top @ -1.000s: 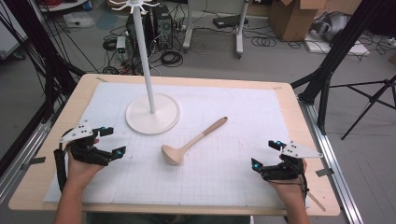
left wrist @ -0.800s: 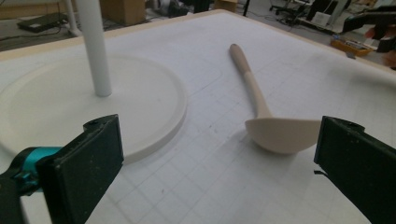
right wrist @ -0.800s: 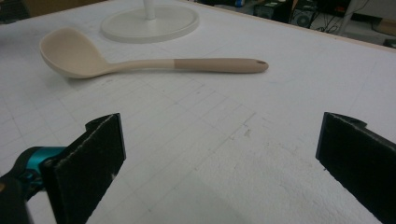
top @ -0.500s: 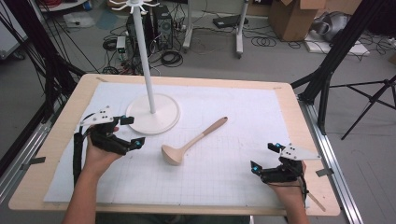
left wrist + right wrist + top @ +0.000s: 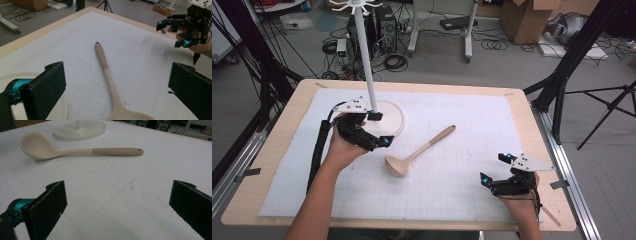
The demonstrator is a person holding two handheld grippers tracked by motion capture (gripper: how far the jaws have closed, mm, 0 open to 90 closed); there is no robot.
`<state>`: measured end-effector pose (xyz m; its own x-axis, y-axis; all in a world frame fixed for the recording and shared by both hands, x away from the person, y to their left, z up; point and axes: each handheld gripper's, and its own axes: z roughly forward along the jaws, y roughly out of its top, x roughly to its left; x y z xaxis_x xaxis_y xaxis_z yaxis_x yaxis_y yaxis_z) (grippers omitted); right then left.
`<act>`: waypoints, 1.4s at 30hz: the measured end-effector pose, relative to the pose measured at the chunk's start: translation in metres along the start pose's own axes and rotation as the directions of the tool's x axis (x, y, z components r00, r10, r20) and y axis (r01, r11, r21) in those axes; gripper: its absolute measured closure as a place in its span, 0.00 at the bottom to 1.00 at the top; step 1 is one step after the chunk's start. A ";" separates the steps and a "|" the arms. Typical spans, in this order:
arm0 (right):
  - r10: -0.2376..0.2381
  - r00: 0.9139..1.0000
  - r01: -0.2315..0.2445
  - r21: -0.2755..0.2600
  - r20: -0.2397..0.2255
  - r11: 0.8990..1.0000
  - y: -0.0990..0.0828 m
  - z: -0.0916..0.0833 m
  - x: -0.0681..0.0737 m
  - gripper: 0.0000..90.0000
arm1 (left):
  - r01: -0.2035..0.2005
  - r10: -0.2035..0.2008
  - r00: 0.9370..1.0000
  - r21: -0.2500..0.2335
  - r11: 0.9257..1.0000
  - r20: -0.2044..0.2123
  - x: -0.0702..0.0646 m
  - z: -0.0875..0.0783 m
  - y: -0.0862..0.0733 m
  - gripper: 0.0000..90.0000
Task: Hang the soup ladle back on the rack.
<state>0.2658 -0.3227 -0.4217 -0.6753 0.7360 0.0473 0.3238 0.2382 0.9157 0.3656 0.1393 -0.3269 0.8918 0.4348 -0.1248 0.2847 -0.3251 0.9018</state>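
Note:
A beige ladle (image 5: 417,151) (image 5: 110,80) (image 5: 75,151) lies on the white gridded mat (image 5: 472,130), bowl toward the near left, handle pointing far right. My left gripper (image 5: 381,129) (image 5: 117,87) hovers open just left of the ladle's bowl, over the edge of the white stand's round base (image 5: 394,117) (image 5: 7,82). Its jaws frame the ladle's handle from above. My right gripper (image 5: 496,169) (image 5: 117,210) rests open near the mat's front right corner, with nothing between its jaws. It also appears at the far right in the left gripper view (image 5: 183,31).
A tall white pole (image 5: 366,55) rises from the round base (image 5: 80,130) at the back left, topped with hooks. The wooden table edge (image 5: 532,125) borders the mat. Black frame legs, cables and cardboard boxes stand on the floor beyond.
My left gripper has moved from the front left of the table forward and right, up to the ladle's bowl by the stand base. The right gripper has stayed put.

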 end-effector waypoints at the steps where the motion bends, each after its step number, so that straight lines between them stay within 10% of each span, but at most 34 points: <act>1: 0.003 1.000 -0.003 0.004 -0.002 1.000 0.000 0.000 0.000 0.00 | 0.000 0.000 1.000 0.012 1.000 0.006 0.000 0.006 0.003 0.02; 13: -0.001 1.000 0.001 -0.001 -0.002 1.000 -0.001 0.000 -0.001 0.00 | 0.032 -0.034 0.999 0.112 0.993 0.024 0.005 0.068 0.034 0.02; 29: 0.015 1.000 -0.015 -0.016 0.003 1.000 -0.002 -0.006 -0.007 0.00 | 0.000 -0.016 0.999 0.294 0.956 0.052 0.008 0.134 0.030 0.02; 36: 0.017 1.000 -0.017 -0.021 0.001 1.000 -0.002 -0.007 -0.008 0.00 | -0.017 -0.012 0.997 0.400 0.916 0.070 0.005 0.167 0.029 0.02; 42: 0.019 1.000 -0.019 -0.031 0.000 0.999 -0.002 -0.008 -0.009 0.00 | -0.007 -0.018 0.999 0.531 0.848 0.042 0.007 0.195 0.024 0.02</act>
<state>0.2655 -0.3347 -0.4203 -0.6689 0.7405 0.0651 0.3159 0.2039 0.9266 0.4478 -0.0296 -0.3868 0.9003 0.4054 -0.1583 0.4219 -0.7241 0.5456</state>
